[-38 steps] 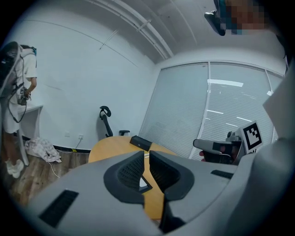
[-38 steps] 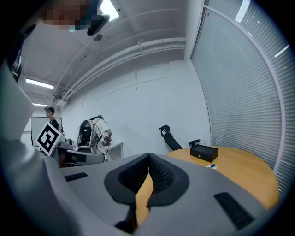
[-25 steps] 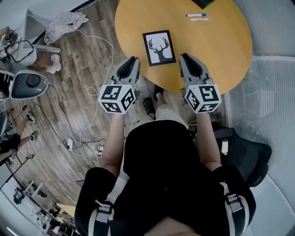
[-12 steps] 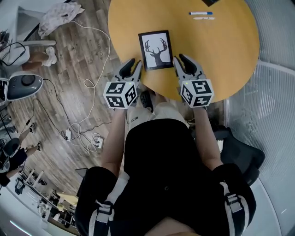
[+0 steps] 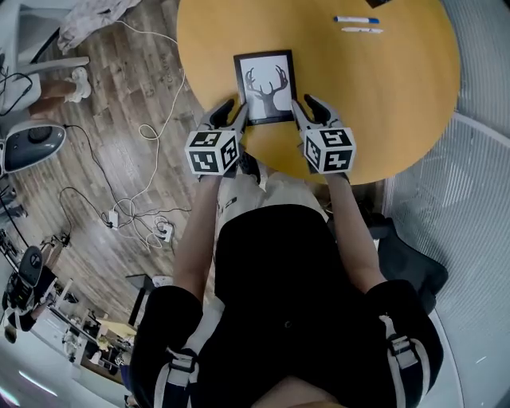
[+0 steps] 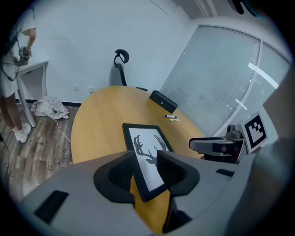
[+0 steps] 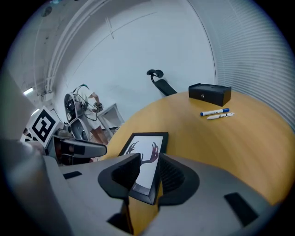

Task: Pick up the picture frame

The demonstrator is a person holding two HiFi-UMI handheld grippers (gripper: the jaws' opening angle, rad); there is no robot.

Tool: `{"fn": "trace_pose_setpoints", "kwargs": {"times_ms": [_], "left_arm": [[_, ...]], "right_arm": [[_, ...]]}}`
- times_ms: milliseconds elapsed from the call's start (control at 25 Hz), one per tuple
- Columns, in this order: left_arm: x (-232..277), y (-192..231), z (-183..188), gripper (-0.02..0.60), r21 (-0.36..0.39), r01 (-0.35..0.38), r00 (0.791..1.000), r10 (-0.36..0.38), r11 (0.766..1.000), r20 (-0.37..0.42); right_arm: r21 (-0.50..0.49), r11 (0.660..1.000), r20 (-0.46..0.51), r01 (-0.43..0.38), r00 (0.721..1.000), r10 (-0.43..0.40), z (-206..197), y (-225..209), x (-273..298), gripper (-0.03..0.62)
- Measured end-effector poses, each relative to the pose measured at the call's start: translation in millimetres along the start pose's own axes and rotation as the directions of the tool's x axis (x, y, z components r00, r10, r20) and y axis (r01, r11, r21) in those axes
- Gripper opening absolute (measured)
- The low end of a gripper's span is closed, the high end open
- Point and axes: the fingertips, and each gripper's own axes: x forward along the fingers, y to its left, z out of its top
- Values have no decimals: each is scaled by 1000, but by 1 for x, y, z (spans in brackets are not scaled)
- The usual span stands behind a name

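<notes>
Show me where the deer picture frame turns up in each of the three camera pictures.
Head view: the picture frame lies upper centre, flat on the round table.
Left gripper view: the frame is at centre, reaching down to the lower middle.
Right gripper view: the frame is just below centre.
Shared landmark: the two pens beyond the frame.

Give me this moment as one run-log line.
phase: approach | picture frame: flat on table, ungripped | left gripper: jaws opening, near-left frame corner between them | right gripper: jaws opening, near-right corner between them
</notes>
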Motion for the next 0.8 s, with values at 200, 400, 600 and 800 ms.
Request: {"fn": "trace_pose_setpoints", "kwargs": {"times_ms": [200,400,600,800], "left_arm": [[25,13,-13,146,-30,-30,998,28,999,-53],[45,22,-24,146,-53,-59,995,54,997,-83],[55,29,-33,146,-54,-83,991,77,995,-106],[62,26,-34,142,-37,-101,989,97,994,-112]], "right_arm": [[16,1000,-51,-2,999,2,-16,-8,23,133],[29,1000,-83,11,996,-8,-31,-20,42,133],[55,999,-107,3,994,3,-46,-27,56,133],[61,998,-119,3,993,5,-53,-33,61,126]]}}
